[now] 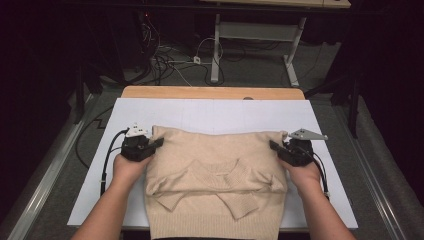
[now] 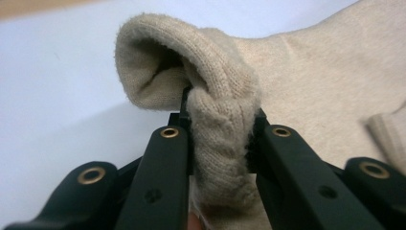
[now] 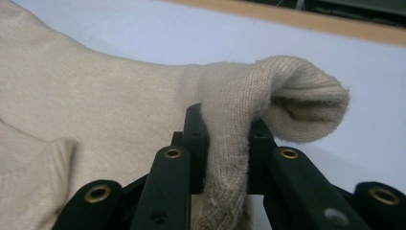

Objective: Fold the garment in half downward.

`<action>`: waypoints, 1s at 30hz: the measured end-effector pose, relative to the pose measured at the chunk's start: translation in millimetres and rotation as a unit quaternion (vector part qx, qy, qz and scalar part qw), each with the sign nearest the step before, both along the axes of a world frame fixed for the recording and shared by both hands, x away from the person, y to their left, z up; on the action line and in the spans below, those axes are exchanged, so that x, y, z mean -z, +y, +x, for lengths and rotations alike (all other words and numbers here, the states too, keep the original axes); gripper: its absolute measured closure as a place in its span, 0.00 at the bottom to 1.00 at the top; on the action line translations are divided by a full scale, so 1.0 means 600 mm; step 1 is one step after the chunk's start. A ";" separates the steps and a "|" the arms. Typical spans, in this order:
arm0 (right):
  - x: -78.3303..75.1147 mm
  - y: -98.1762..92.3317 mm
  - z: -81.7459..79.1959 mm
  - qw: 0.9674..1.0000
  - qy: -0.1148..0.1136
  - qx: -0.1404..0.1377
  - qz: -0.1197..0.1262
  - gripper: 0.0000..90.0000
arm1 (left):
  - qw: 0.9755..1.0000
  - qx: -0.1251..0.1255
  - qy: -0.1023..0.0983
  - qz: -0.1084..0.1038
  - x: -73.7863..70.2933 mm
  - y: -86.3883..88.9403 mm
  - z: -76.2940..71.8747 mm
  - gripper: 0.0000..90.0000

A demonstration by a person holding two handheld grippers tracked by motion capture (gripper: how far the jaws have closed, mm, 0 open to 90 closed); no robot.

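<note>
Left gripper view: soft ribbed beige knit sweater (image 2: 220, 139), bunched fold.

beige knit sweater (image 1: 215, 170), white table cover (image 1: 210, 112) — black grippers (image 1: 142, 146)

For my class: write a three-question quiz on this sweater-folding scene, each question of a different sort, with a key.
1. True or false: both grippers are clamped on the beige sweater.
2. Where do the sleeves lie? A) hanging off the far edge B) crossed on top of the sweater C) under the white mat
3. Fill in: the sweater rests on a ___ mat.

Key:
1. True: the left gripper and right gripper each pinch a bunched corner.
2. B
3. white
</note>
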State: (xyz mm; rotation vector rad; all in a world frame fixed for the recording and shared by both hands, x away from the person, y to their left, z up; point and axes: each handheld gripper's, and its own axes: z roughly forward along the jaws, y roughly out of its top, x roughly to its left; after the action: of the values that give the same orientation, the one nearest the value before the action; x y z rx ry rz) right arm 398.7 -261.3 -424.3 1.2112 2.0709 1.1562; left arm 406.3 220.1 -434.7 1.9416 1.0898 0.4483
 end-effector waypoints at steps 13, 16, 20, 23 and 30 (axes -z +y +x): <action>-0.014 0.011 0.065 0.999 0.009 0.029 -0.025 0.64 | 0.999 -0.048 0.021 0.015 -0.003 -0.004 0.047 0.57; -0.011 0.003 0.049 0.999 0.001 0.025 -0.021 0.61 | 0.998 -0.050 0.018 0.017 0.005 0.005 0.029 0.51; -0.005 -0.006 0.014 1.000 0.002 0.013 -0.019 0.62 | 0.999 -0.028 0.020 -0.005 0.008 0.012 -0.008 0.49; 0.003 -0.008 -0.017 1.000 0.005 0.005 -0.020 0.62 | 1.000 -0.007 0.013 -0.007 0.008 0.006 -0.039 0.49; 0.011 -0.003 -0.075 1.000 0.008 -0.024 -0.003 0.63 | 0.999 0.028 0.005 -0.027 0.009 -0.009 -0.101 0.45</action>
State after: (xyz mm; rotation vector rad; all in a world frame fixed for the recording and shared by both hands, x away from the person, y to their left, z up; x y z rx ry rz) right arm 353.8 -263.3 -431.0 1.1773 2.1236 1.1661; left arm 345.9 214.8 -440.2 1.9242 1.0410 0.3762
